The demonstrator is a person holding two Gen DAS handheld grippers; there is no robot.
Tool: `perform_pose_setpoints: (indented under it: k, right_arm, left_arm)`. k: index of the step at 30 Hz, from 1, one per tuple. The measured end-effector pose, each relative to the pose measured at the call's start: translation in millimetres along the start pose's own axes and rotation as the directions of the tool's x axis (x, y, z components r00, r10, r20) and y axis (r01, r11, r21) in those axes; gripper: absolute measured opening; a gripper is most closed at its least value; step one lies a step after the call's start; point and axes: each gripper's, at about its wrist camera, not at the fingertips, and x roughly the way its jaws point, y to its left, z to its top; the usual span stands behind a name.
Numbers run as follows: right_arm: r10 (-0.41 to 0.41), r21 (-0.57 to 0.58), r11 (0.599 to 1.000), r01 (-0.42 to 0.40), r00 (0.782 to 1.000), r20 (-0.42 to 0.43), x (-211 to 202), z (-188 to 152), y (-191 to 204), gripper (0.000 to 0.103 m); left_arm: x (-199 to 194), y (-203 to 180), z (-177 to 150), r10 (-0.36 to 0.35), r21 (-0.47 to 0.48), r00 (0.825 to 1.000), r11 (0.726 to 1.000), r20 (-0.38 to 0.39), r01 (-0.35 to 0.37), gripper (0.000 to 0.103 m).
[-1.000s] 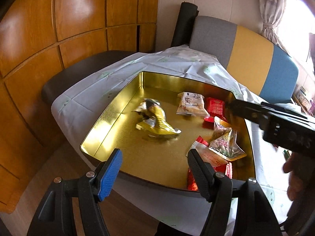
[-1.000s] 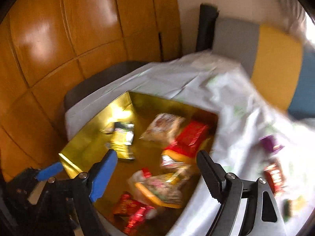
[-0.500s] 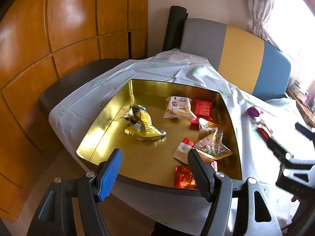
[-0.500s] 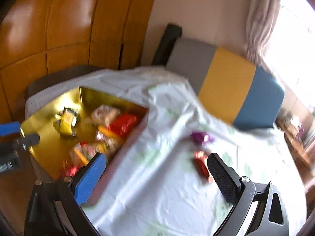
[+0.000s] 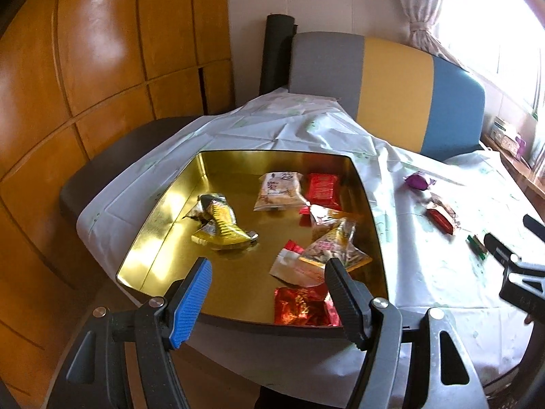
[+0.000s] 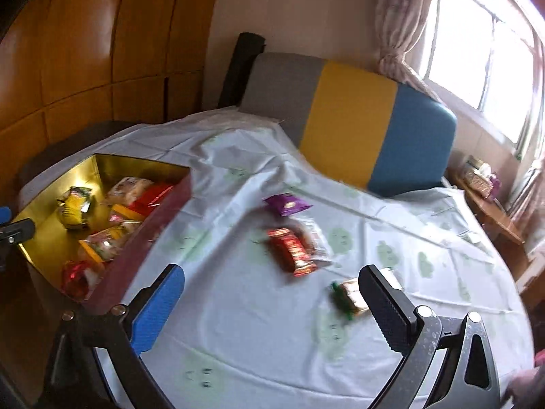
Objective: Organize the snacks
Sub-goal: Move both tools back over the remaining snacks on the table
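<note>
A gold-lined tin box (image 5: 163, 211) (image 6: 160, 218) sits on the white tablecloth and holds several snack packets, among them a gold one (image 5: 221, 225) and a red foil one (image 5: 299, 310). On the cloth to its right lie a purple packet (image 6: 287, 204) (image 5: 417, 181), a red packet (image 6: 293, 250) (image 5: 439, 220) and a gold-and-green candy (image 6: 351, 298). My left gripper (image 5: 269, 293) is open and empty over the box's near edge. My right gripper (image 6: 272, 306) is open and empty, low over the cloth just short of the red packet and the candy.
A grey, yellow and blue bench back (image 6: 351, 119) stands behind the table. Wooden wall panels (image 5: 102, 68) rise on the left. A window and curtain (image 6: 477, 51) are at the right, with a small wooden side table (image 6: 483, 191) below. The table's edge runs close to both grippers.
My right gripper has swung from over the box to the right, to above the loose snacks on the cloth. My left gripper has drawn back slightly from the box.
</note>
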Motion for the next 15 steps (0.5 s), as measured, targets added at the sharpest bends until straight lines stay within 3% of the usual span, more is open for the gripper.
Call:
perform_pose_setpoints:
  k: [3,10,15]
  right_arm:
    - [-0.05,-0.014,0.999,0.05,0.998,0.043,-5.4,4.5,-12.5,0.103]
    - [-0.017,0.039,0.999,0.013,0.994,0.105,-14.5,24.2,-50.6,0.103]
    - [-0.047,0.131,0.991,0.029,0.989,0.137,-15.7,33.4,-81.2,0.103]
  left_arm:
    - [-1.8,-7.5,0.7,-0.011,0.023,1.0,1.0,0.002,0.011,0.07]
    - [-1.4,-19.0,2.0,-0.028,0.047,1.0,0.999,-0.003,0.028,0.07]
    - [-3.2,-26.9,3.2,-0.037,0.066,0.999,0.997,0.001,0.037,0.07]
